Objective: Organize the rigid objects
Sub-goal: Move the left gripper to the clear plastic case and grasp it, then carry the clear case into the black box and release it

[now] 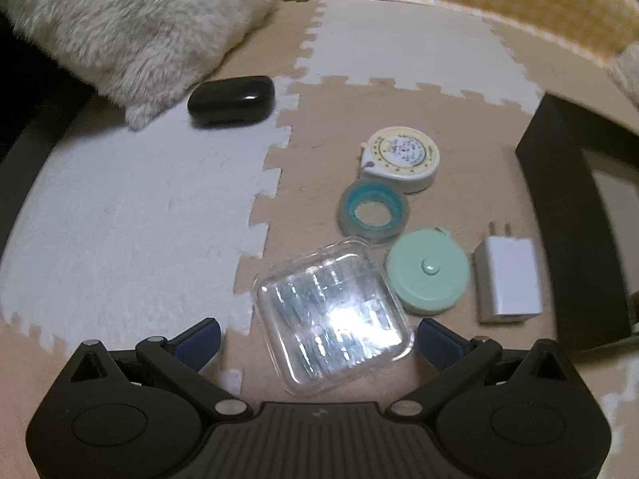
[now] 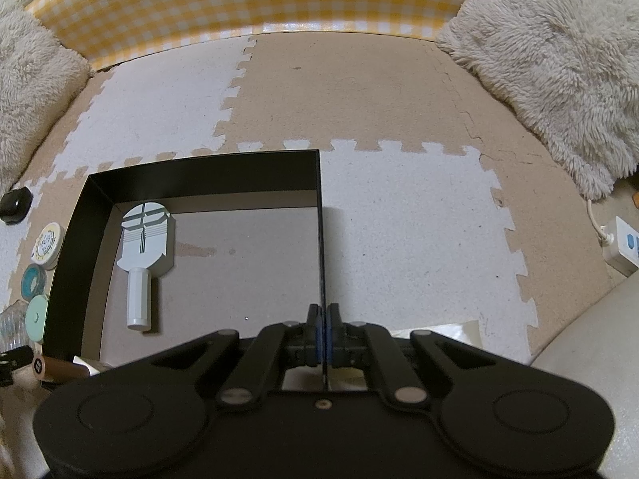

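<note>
left gripper (image 1: 317, 339) fingers wide apart | clear case (image 1: 333, 313) between, untouched | right gripper (image 2: 322, 333) clamps box (image 2: 320, 239) wall

Small items beside a box (image 2: 199, 171) on a foam mat (image 1: 120, 219).
Left of the box: plug adapter (image 1: 507, 279), round tape measure (image 1: 427, 275), clear case (image 1: 335, 315); behind them tape roll (image 1: 373, 211), another measure (image 1: 401, 157). A tool (image 2: 143, 247) lies in the box.

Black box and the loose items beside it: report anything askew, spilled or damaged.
Nothing looks spilled or broken. The clear plastic case lies turned at an angle to the mat seams, between the open left tongs. The black case sits apart from the others, by the fluffy cushion. The right tongs pinch the black box wall.
</note>
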`<state>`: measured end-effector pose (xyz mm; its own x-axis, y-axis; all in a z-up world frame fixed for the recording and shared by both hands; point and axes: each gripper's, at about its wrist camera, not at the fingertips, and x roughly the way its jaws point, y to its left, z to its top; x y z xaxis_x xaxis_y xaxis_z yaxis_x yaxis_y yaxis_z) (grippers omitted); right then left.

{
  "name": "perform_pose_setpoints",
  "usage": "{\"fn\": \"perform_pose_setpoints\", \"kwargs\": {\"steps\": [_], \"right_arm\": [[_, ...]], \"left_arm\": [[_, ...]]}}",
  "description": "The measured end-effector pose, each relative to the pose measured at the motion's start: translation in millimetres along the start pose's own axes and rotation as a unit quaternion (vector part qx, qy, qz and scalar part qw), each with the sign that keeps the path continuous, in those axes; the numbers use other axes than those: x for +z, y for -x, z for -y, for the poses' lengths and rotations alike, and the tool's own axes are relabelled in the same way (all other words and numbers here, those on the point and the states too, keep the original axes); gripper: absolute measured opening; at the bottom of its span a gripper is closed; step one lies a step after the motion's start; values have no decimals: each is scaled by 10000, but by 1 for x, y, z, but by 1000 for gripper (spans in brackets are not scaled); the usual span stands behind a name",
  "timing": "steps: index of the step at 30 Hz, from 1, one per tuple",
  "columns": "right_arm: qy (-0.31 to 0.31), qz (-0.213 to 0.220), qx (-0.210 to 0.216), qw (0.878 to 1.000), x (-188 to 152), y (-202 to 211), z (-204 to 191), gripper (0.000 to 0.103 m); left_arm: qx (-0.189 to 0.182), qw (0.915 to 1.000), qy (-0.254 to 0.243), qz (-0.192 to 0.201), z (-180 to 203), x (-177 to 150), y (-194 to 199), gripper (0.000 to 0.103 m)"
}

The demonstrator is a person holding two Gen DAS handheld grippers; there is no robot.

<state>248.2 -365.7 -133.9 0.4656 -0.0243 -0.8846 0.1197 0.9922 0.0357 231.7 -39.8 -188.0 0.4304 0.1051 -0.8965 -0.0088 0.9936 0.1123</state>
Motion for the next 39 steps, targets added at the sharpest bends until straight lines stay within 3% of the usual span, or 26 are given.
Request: {"fn": "perform_pose_setpoints", "kwargs": {"steps": [7,13,19,21,24,33,39], "right_arm": [[23,-39,-8,10000,-1,-1,-1,3],[-20,9,28,10000,0,1,0,3],[-64,119,66,9999,1,6,2,3],[-79,115,76,9999,2,6,3,3],[-78,116,78,9999,2,6,3,3],[-87,93,145,9998,1,7,5,2],[-148,33,332,9993,-7,14,12,3]], "left_arm": [[254,9995,26,-157,-13,-3,4,103],[150,9989,375,-224,-28,-2,7,103],[-113,9984,537,-108,-29,5,3,100],[-212,9975,643,-201,-30,5,-1,81],[-452,9965,675,-210,-32,5,0,73],[-928,9928,753,130,-28,15,23,73],[-1560,9838,696,547,-10,34,58,73]]}}
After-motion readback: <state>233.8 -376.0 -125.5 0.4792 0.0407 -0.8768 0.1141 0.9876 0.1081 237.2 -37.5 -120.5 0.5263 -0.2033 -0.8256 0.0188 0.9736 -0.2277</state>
